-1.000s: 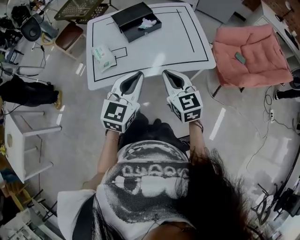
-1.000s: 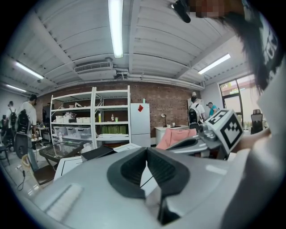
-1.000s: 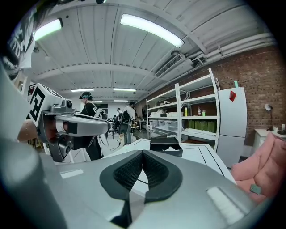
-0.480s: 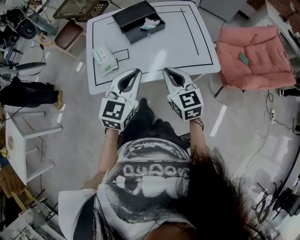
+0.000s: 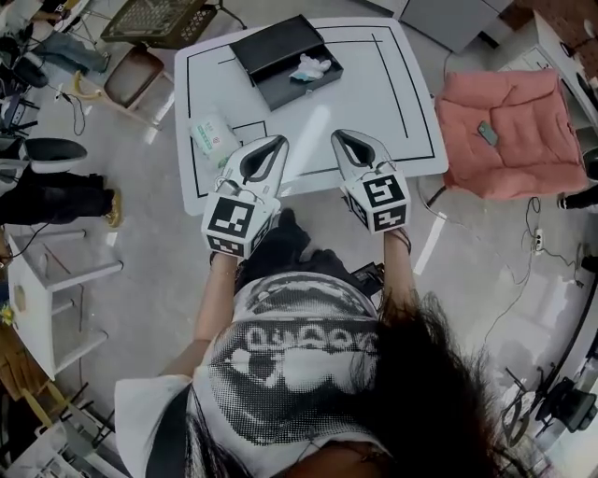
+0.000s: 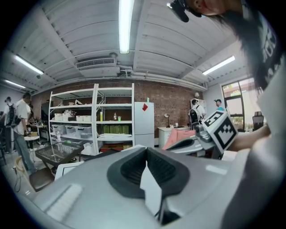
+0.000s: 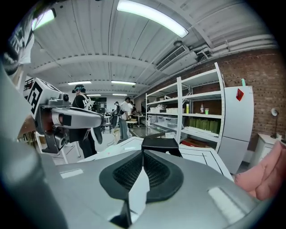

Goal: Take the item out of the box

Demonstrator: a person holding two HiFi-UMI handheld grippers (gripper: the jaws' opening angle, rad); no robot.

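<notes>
A black open box (image 5: 277, 53) stands at the far side of the white table (image 5: 374, 93). In it lies a small white and teal item (image 5: 311, 67). The right gripper view shows the box (image 7: 160, 144) straight ahead, past the jaws. My left gripper (image 5: 279, 142) and right gripper (image 5: 338, 136) hover side by side over the table's near edge, well short of the box. Both are shut with nothing between the pads (image 6: 134, 167), (image 7: 156, 170). In each gripper view the other gripper shows at the side: the right gripper (image 6: 210, 134), the left gripper (image 7: 67, 117).
A white and green packet (image 5: 213, 138) lies on the table's left part, just ahead of the left gripper. A pink cushioned seat (image 5: 505, 121) stands to the right. A brown stool (image 5: 131, 75) and a wire basket (image 5: 159, 17) sit at the far left, a white stool (image 5: 47, 289) nearer.
Both grippers have moved forward together, from in front of the table's near edge to over it. Their jaws stay shut.
</notes>
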